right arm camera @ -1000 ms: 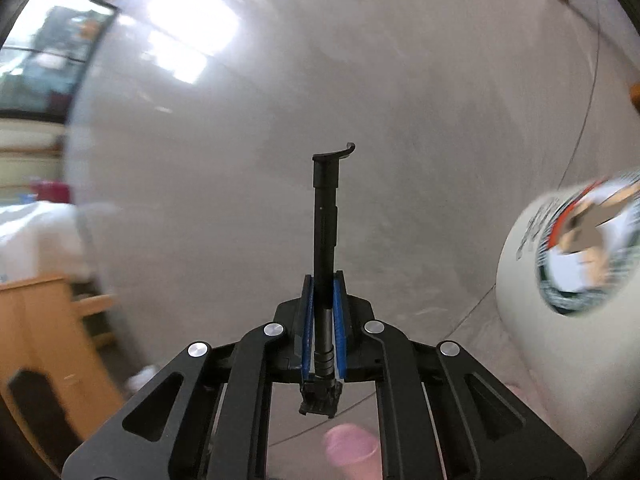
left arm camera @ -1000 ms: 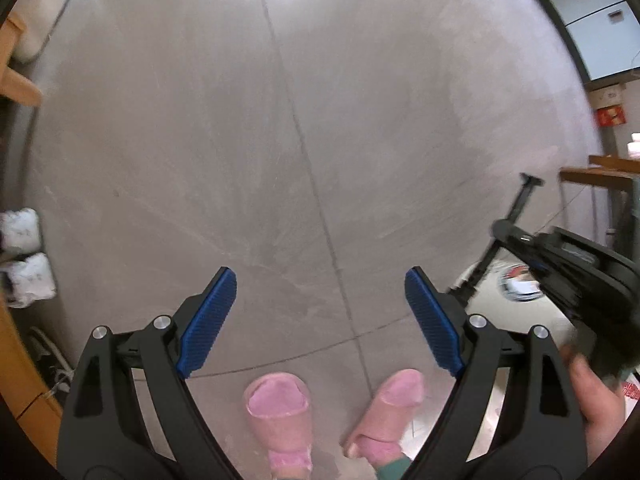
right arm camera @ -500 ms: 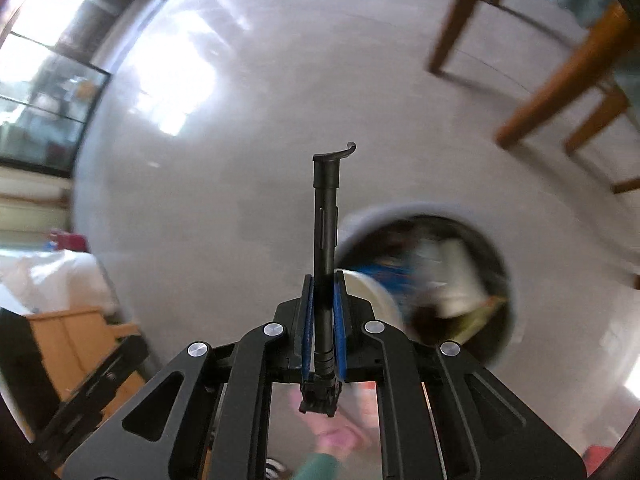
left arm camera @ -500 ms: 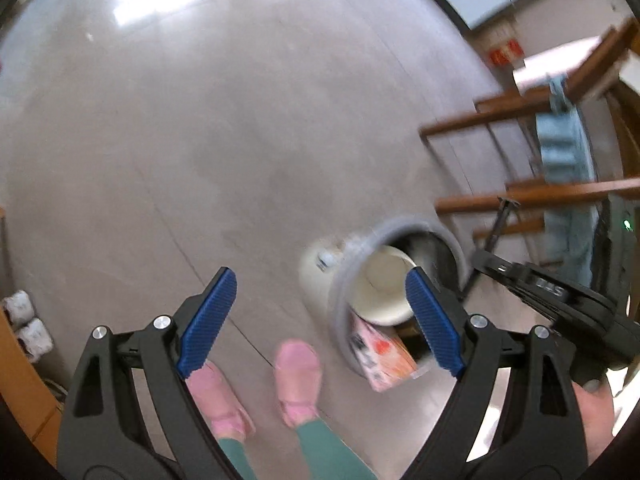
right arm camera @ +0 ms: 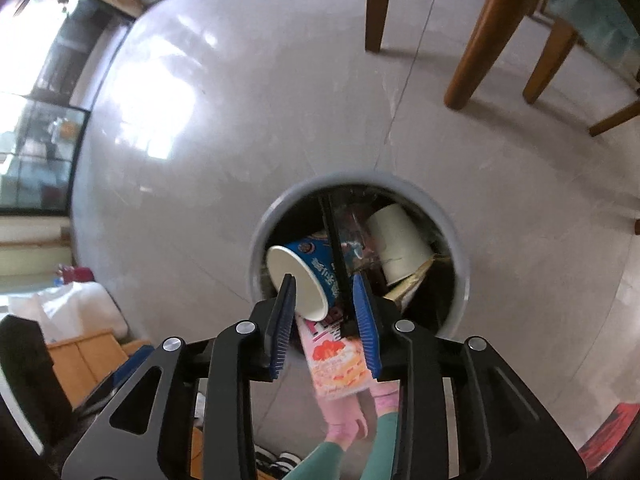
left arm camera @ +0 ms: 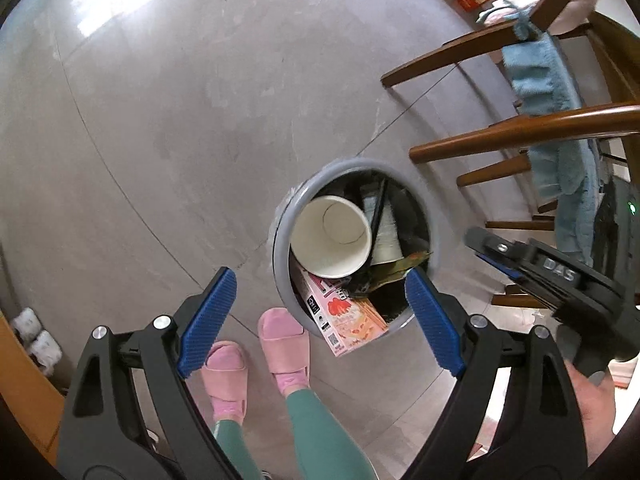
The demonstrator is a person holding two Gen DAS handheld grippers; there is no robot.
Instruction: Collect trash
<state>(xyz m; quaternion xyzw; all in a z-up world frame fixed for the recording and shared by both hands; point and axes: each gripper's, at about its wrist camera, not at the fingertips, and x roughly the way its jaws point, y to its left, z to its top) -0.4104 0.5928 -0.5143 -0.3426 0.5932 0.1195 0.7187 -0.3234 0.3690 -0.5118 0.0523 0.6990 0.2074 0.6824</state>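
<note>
A grey-rimmed trash bin stands on the floor straight below both grippers. It holds a paper cup, a second white cup and a pink box that sticks out over the rim. My right gripper hangs over the bin and its jaws are opening. The long black rod still stands between them, beside the right pad, free of the left pad, with its far end down in the bin. My left gripper is wide open and holds nothing.
Wooden chair legs stand beyond the bin, and a blue towel is draped over them. The person's feet in pink slippers are close to the bin's near side. Pale shoes lie at the left edge.
Both grippers rose and swung from bare floor to above the bin. The right jaws, which had clamped the black rod, have parted, and the rod has dropped lower into the bin.
</note>
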